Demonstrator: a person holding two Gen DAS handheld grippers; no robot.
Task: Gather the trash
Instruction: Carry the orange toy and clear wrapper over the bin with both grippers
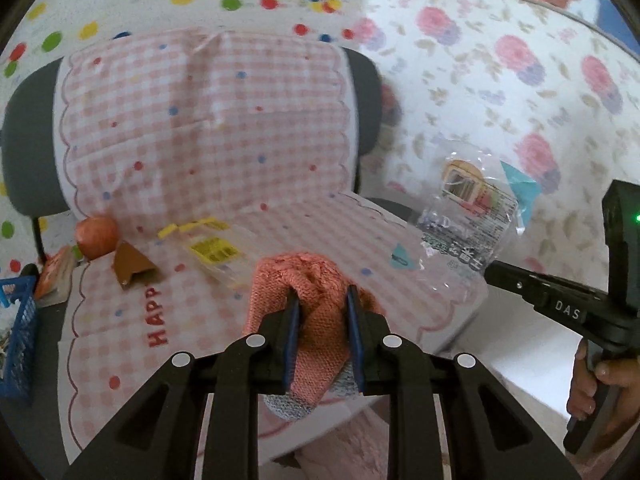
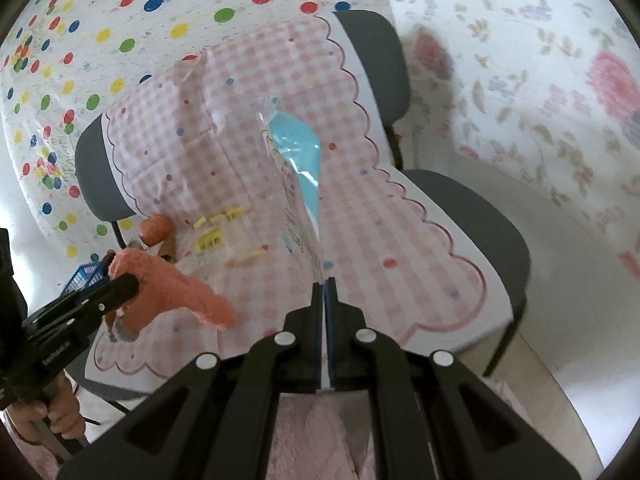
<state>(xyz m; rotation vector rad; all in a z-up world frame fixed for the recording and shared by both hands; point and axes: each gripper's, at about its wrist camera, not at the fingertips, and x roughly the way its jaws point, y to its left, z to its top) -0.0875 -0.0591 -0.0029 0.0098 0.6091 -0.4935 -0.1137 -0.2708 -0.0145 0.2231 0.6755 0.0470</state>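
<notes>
Above the chair seat (image 1: 400,216), draped in a pink checked cloth (image 1: 208,120), the left gripper (image 1: 322,312) has its fingers clamped on a pink knitted sock (image 1: 316,320), which hangs clear of the seat. Beside it, the right gripper (image 2: 325,292) has its fingers pressed together on the edge of a clear plastic wrapper (image 2: 296,152) with a blue patch, held up off the cloth. On the seat lie a clear wrapper with yellow print (image 1: 216,254), a brown cardboard scrap (image 1: 130,266) and an apple (image 1: 97,237). At far left stands a blue basket (image 1: 18,320)
</notes>
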